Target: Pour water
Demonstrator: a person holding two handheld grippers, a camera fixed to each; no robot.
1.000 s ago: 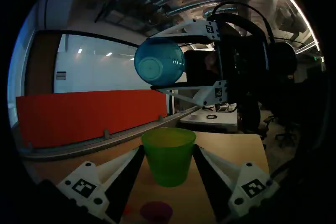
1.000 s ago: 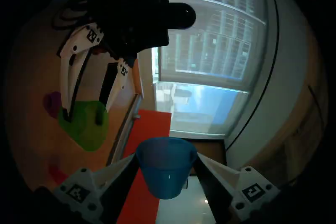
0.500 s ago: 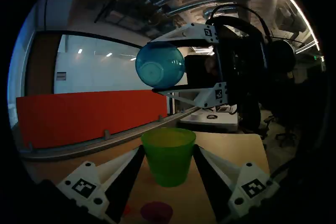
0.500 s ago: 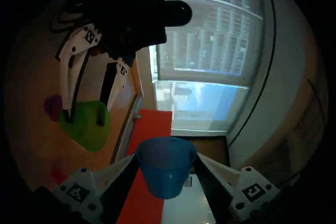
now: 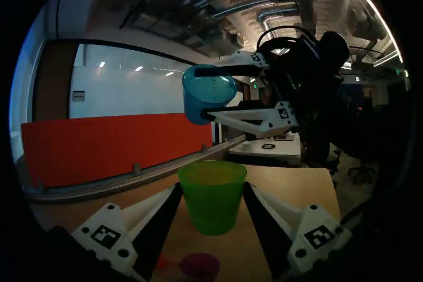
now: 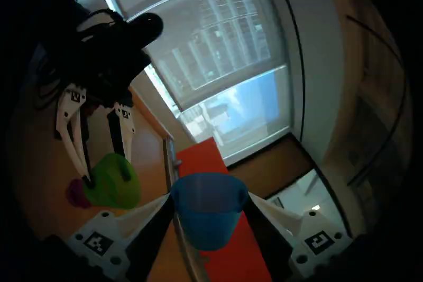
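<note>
your left gripper [image 5: 212, 189] clamps green cup [image 5: 211, 210] between both fingers, cup upright over wooden table [image 5: 296, 181]. purple cup [image 5: 198, 267] on table just nearer camera. your right gripper [image 6: 209, 200] closed on blue cup [image 6: 208, 221], held in air above green cup, tilted. orange partition [image 5: 106, 144] behind table.

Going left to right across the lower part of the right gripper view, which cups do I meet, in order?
purple cup → green cup → blue cup
</note>
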